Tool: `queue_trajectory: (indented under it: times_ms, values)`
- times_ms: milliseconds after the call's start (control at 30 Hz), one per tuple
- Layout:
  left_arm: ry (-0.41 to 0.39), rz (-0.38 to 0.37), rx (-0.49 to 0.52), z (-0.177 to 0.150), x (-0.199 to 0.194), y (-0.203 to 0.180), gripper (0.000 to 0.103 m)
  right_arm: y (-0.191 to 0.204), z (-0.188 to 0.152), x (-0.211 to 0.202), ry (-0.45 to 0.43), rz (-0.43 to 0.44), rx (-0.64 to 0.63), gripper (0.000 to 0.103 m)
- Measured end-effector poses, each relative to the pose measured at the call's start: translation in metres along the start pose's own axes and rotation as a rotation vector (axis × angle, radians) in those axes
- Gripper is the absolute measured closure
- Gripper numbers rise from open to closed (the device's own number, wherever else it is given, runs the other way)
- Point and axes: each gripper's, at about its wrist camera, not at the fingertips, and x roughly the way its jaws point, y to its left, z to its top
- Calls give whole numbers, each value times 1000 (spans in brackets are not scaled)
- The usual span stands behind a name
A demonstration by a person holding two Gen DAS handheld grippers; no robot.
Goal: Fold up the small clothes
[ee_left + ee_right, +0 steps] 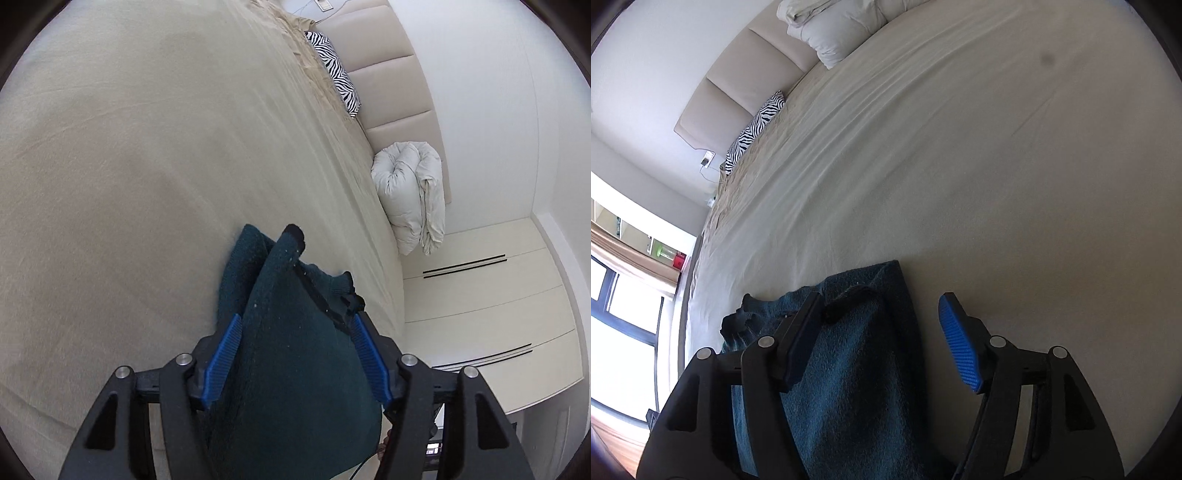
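A dark teal knitted garment (291, 354) lies bunched on the beige bed sheet (147, 166). In the left wrist view it fills the gap between the blue pads (223, 354) of my left gripper (295, 321), whose jaws stand wide apart around it. In the right wrist view the same garment (849, 369) lies on the sheet (997, 166) under and between the fingers of my right gripper (882, 306), which is open; its left finger rests over the cloth and its right pad (960, 350) is over bare sheet.
A zebra-print pillow (338, 70) and a folded white duvet (410, 195) lie against the padded headboard (391, 81). White cabinet drawers (480, 306) stand beside the bed. A window (624, 302) is at the far left in the right wrist view.
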Motion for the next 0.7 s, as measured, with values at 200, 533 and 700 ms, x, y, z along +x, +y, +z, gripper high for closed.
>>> queue_trajectory:
  times_ms: [200, 533, 700]
  values:
    - [-8, 90, 108, -44, -17, 1, 39, -6, -16, -39, -61, -58, -39, 39]
    - [-25, 171, 205, -77, -19, 3, 40, 13, -86, -57, 41, -110, -287, 46]
    - [-10, 226, 264, -82, -11, -2, 58, 1, -108, -55, 77, -134, -290, 67]
